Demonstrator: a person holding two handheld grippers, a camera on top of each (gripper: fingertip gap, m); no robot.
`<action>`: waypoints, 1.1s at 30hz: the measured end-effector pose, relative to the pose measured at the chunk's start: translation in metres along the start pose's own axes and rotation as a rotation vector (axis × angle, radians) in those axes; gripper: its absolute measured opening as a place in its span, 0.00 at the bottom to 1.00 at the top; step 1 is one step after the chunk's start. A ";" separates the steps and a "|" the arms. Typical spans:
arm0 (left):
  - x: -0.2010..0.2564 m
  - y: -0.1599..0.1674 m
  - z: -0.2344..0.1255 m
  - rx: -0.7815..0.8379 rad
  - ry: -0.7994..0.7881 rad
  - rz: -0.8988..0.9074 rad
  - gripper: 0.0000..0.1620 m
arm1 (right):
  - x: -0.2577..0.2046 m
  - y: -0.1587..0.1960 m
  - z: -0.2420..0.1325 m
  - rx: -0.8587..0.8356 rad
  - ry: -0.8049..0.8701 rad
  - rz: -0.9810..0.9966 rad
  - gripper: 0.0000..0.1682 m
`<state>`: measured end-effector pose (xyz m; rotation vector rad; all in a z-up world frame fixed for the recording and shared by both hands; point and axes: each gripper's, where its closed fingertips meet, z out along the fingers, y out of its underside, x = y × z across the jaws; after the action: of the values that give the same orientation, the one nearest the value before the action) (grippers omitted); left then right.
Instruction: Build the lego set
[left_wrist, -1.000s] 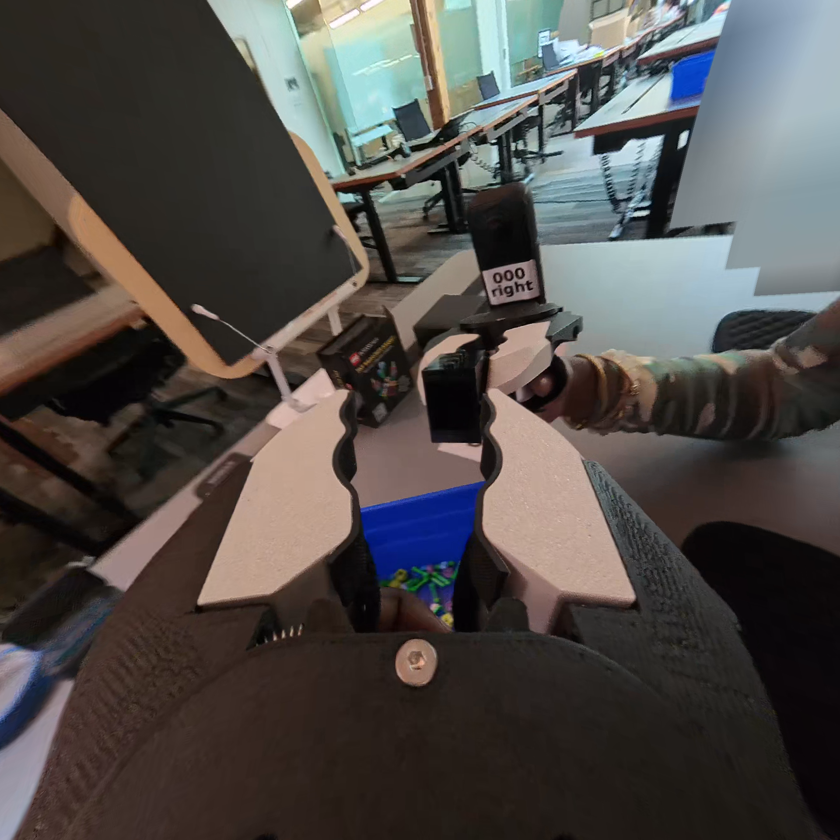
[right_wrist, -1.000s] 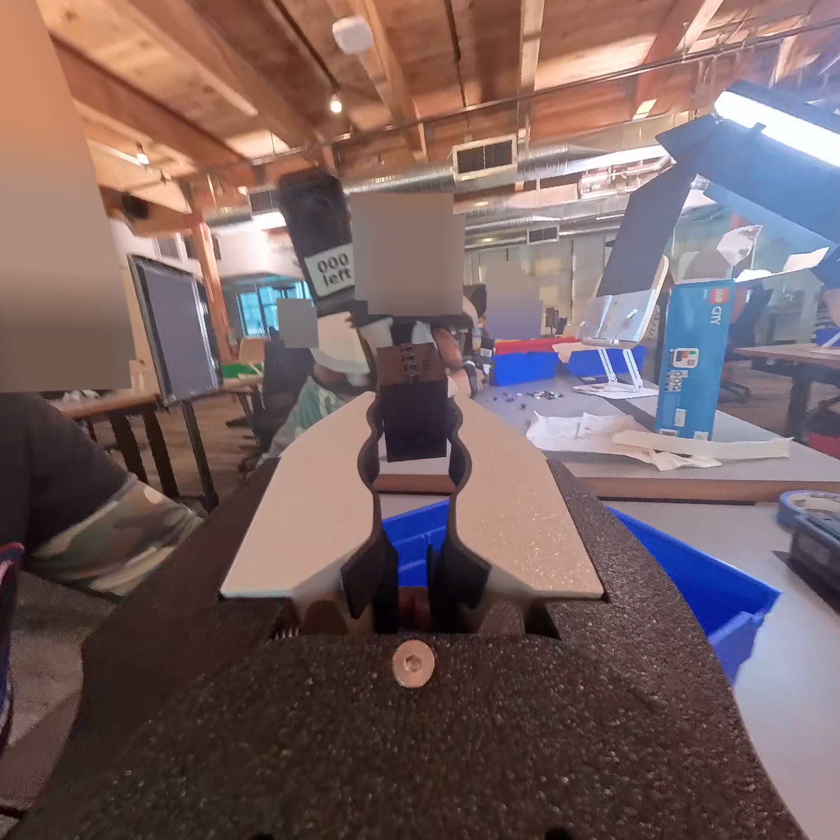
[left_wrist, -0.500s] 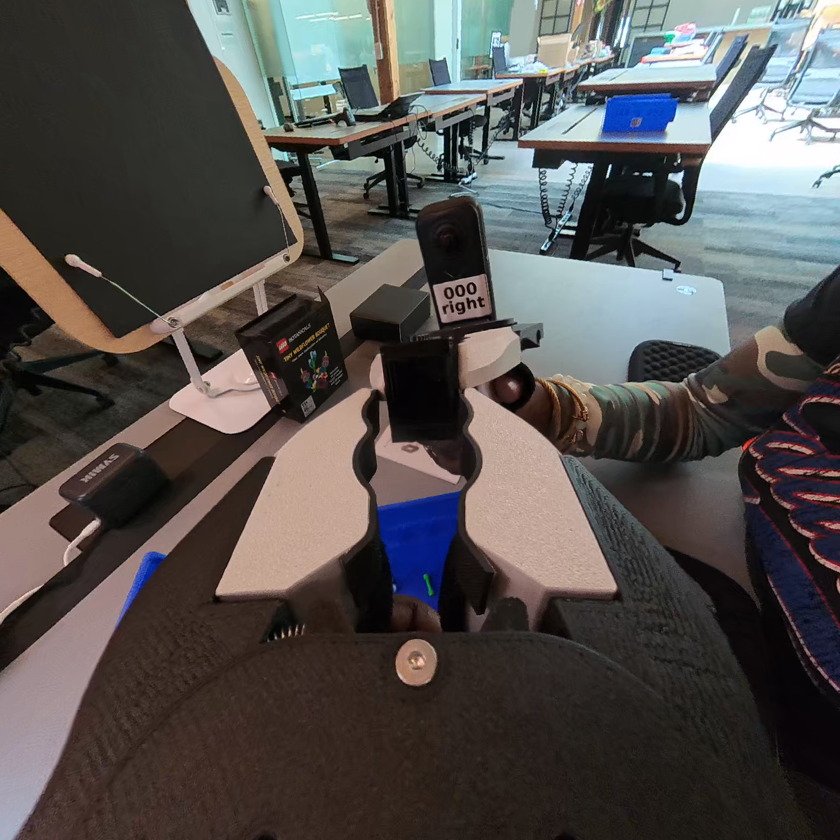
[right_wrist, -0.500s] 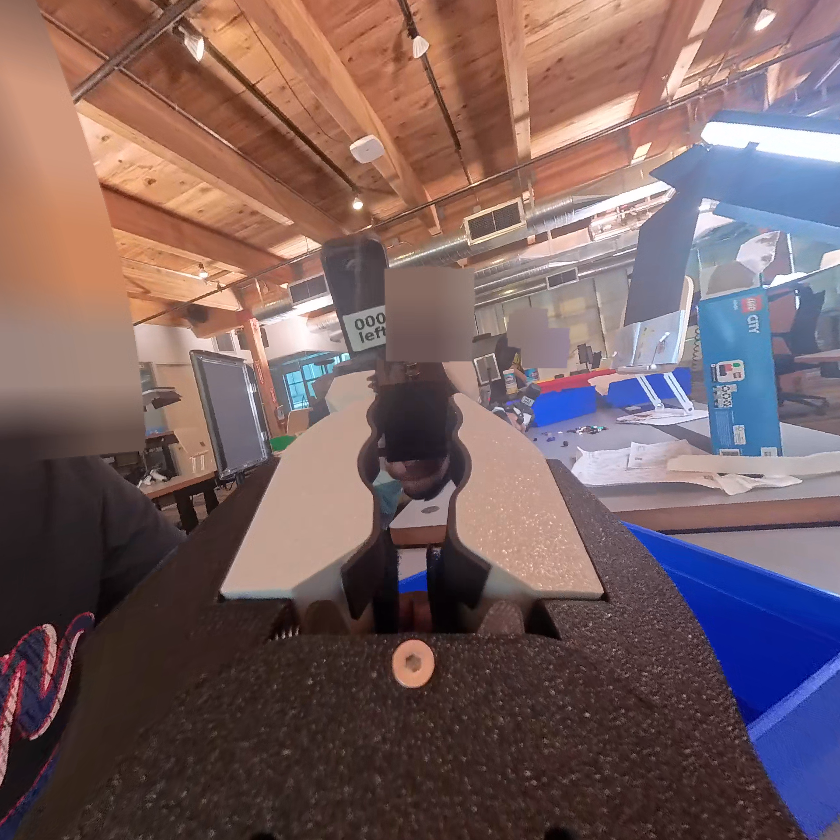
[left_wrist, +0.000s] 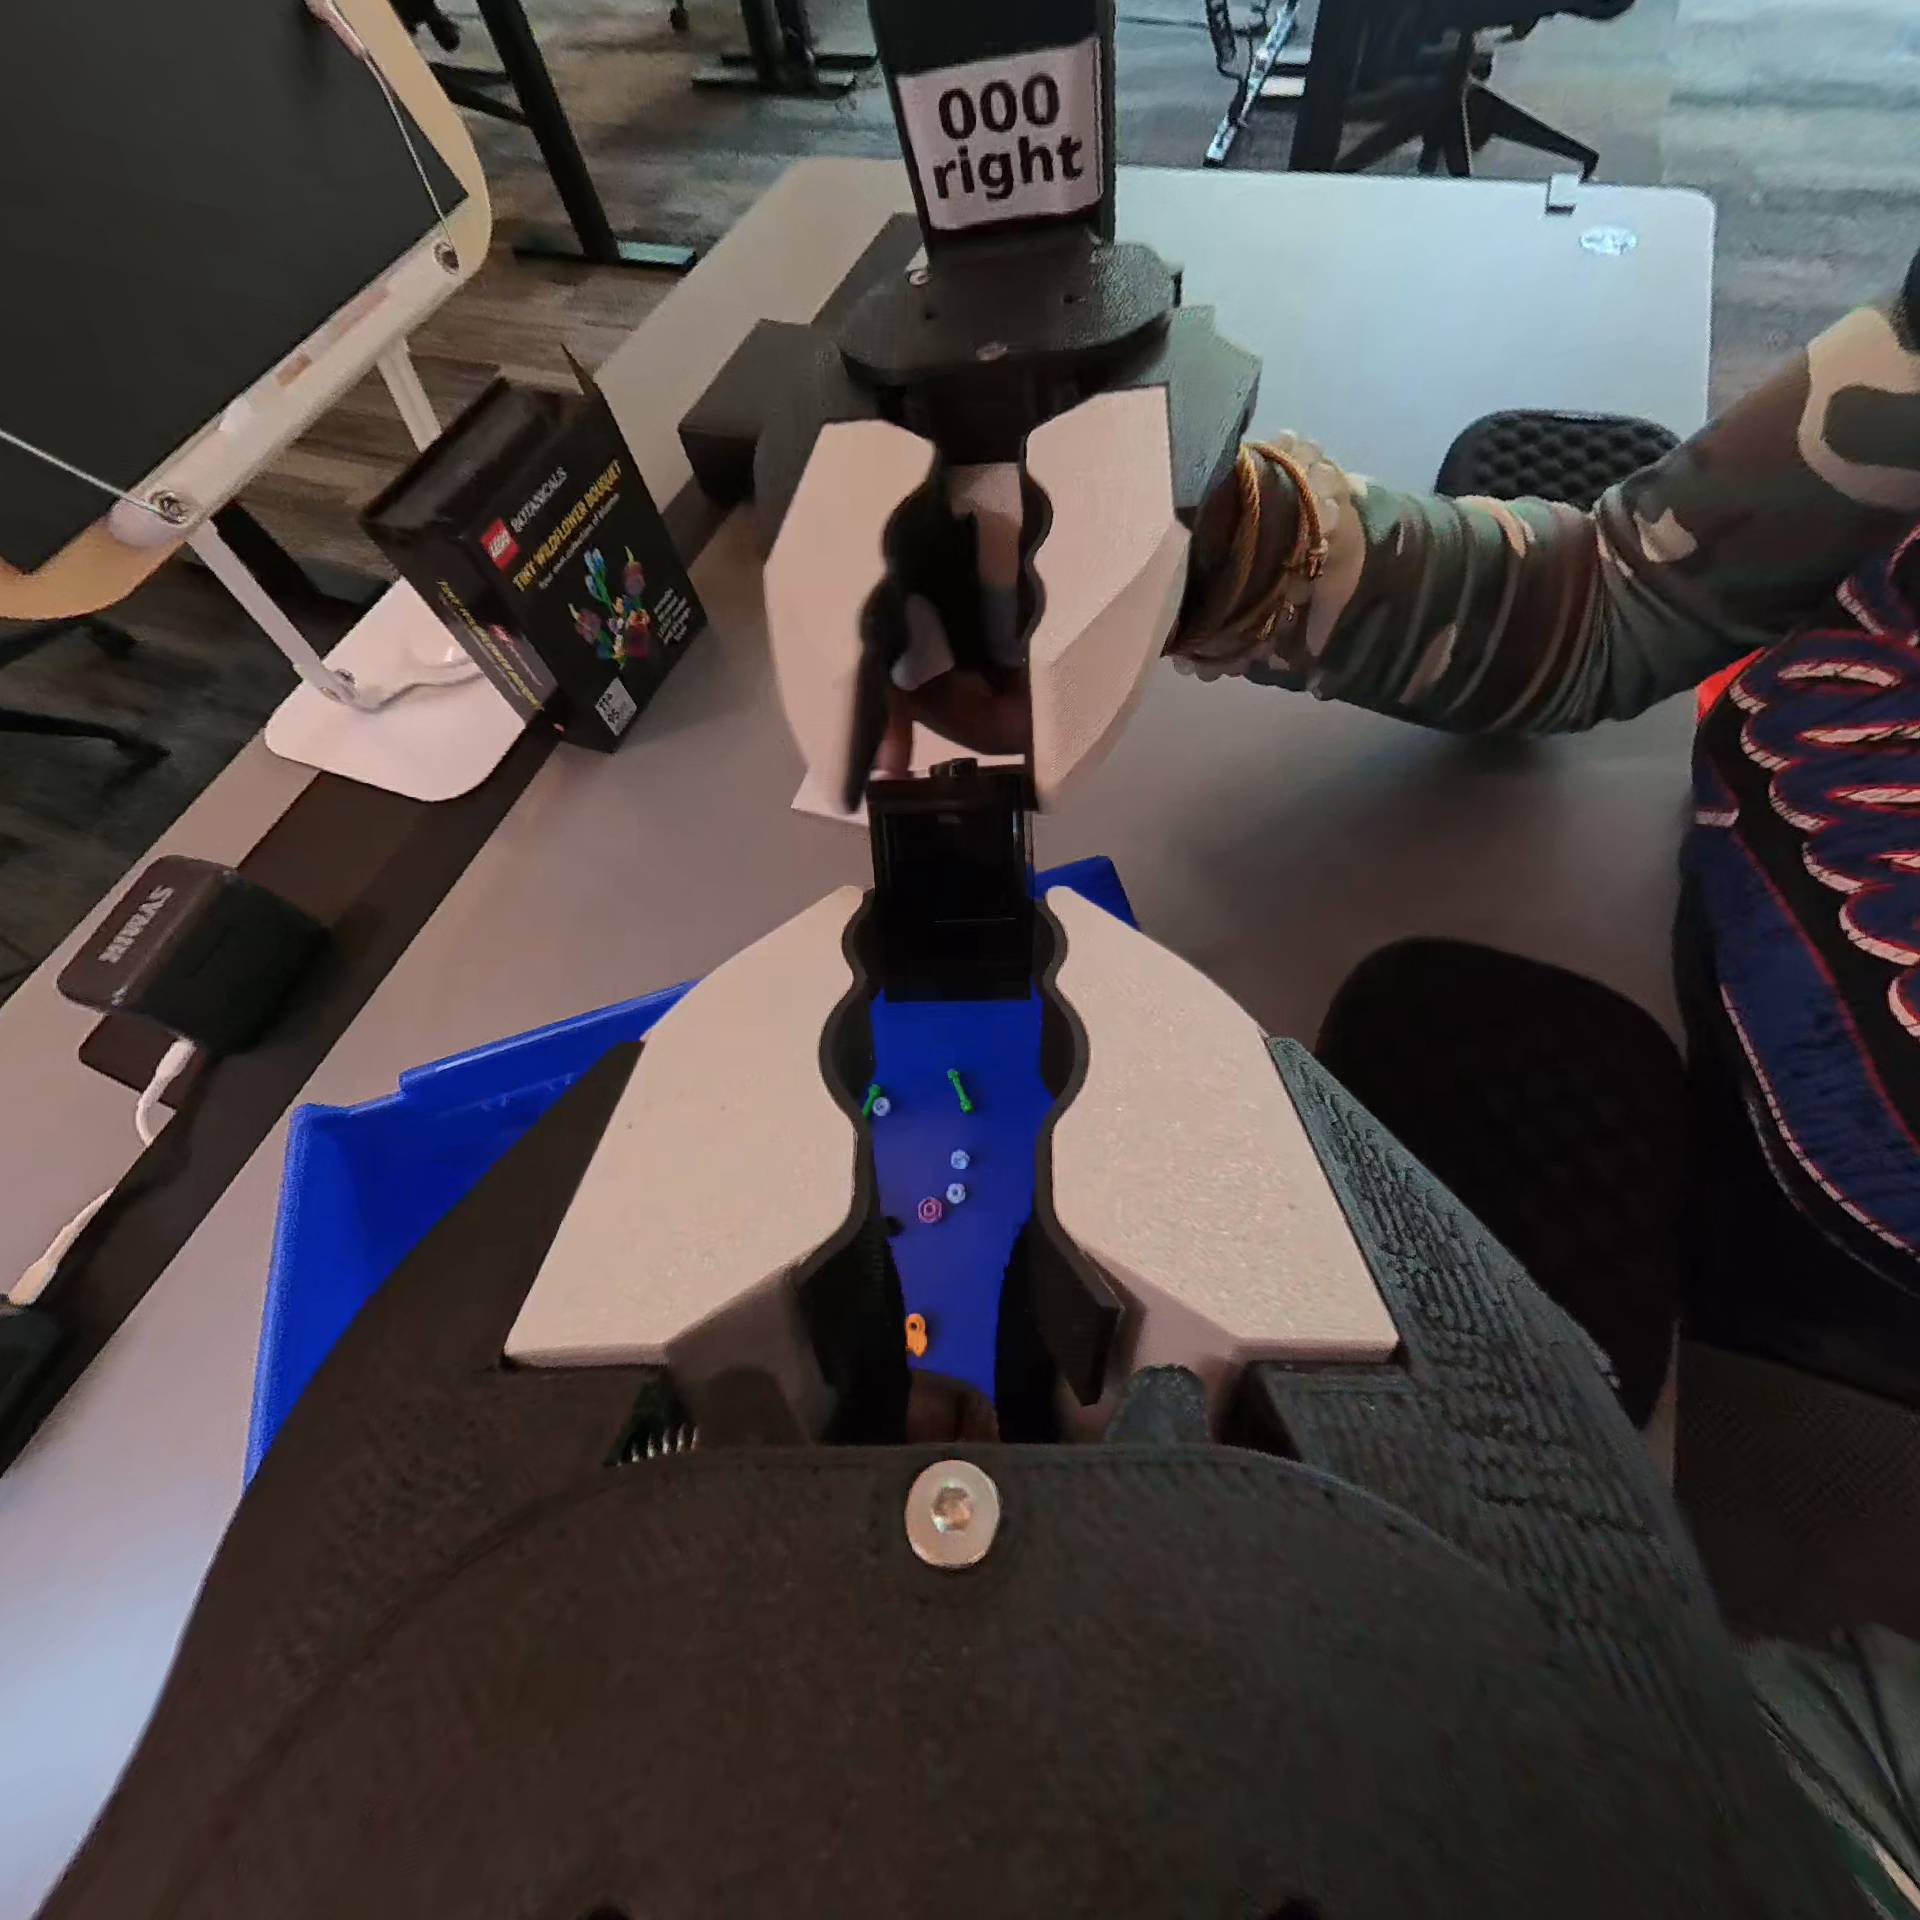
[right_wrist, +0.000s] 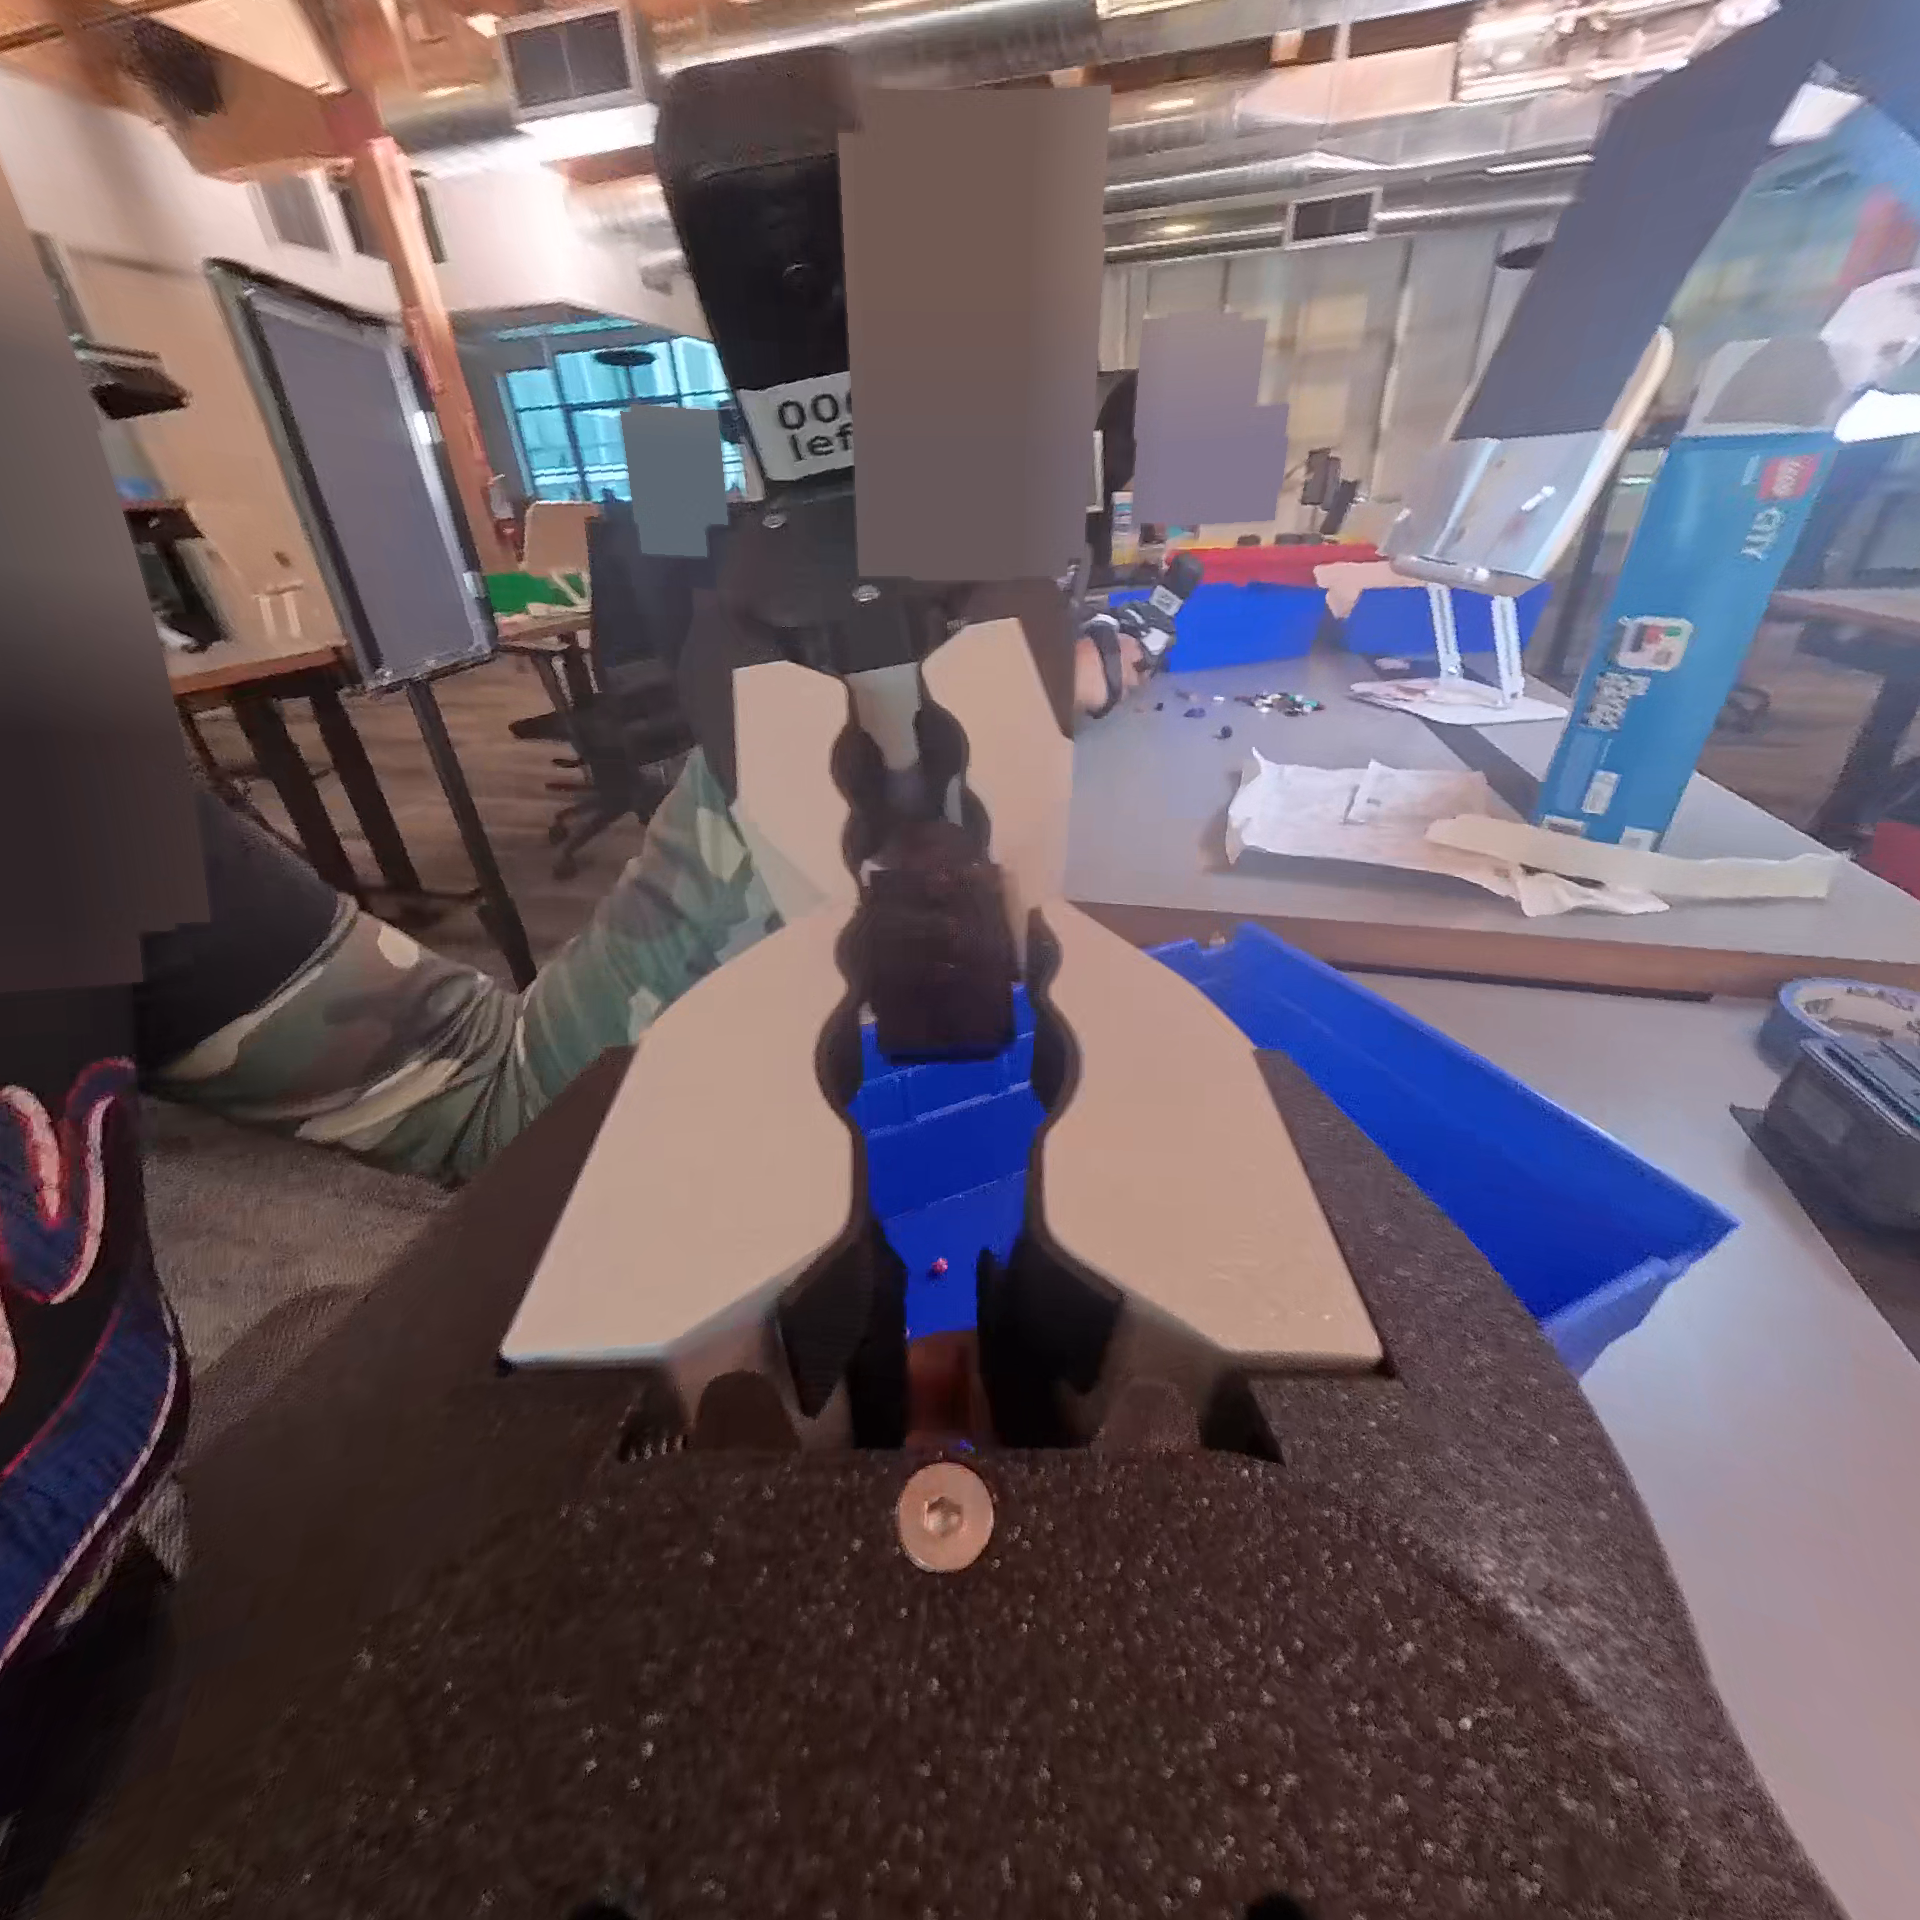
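A black lego piece (left_wrist: 951, 883) is held in the air between both grippers, over a blue bin (left_wrist: 416, 1164). My left gripper (left_wrist: 951, 914) is shut on its near end. My right gripper (left_wrist: 945, 774) faces it tip to tip from the far side. In the right wrist view, my right gripper (right_wrist: 940, 935) is shut on the same dark piece (right_wrist: 940, 977), with the left gripper (right_wrist: 920, 831) just beyond it. Several small loose pieces (left_wrist: 956, 1164) lie on the bin floor. The joint between the grippers' tips is partly hidden.
A black lego box (left_wrist: 551, 582), a tablet on a white stand (left_wrist: 208, 260) and a black adapter (left_wrist: 177, 945) stand to the left. A camouflage sleeve (left_wrist: 1507, 582) reaches in from the right. A blue box (right_wrist: 1683, 644), papers (right_wrist: 1403, 821) and tape (right_wrist: 1849, 1008) are beyond the bin (right_wrist: 1403, 1122). Less than 4 cm separates the two grippers' tips. Both grippers' tips are roughly 40 cm from the black adapter (left_wrist: 177, 945).
Both grippers have tilted down over the bin and come closer tip to tip. The left jaws have narrowed onto the black piece that the right gripper was holding.
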<state>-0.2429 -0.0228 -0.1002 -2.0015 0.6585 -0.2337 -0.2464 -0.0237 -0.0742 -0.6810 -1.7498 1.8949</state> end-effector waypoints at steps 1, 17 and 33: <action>0.001 0.002 0.001 -0.013 0.001 0.005 0.17 | -0.002 0.001 0.000 0.002 -0.011 -0.008 0.15; 0.004 -0.004 0.007 0.018 0.025 -0.005 0.18 | -0.007 0.001 0.004 0.014 -0.008 -0.128 0.15; 0.000 0.025 0.000 -0.110 0.010 -0.033 0.18 | -0.003 0.021 0.018 -0.132 0.063 -0.277 0.15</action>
<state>-0.2515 -0.0321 -0.1213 -2.1186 0.6576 -0.2317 -0.2557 -0.0417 -0.0938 -0.5080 -1.8355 1.5680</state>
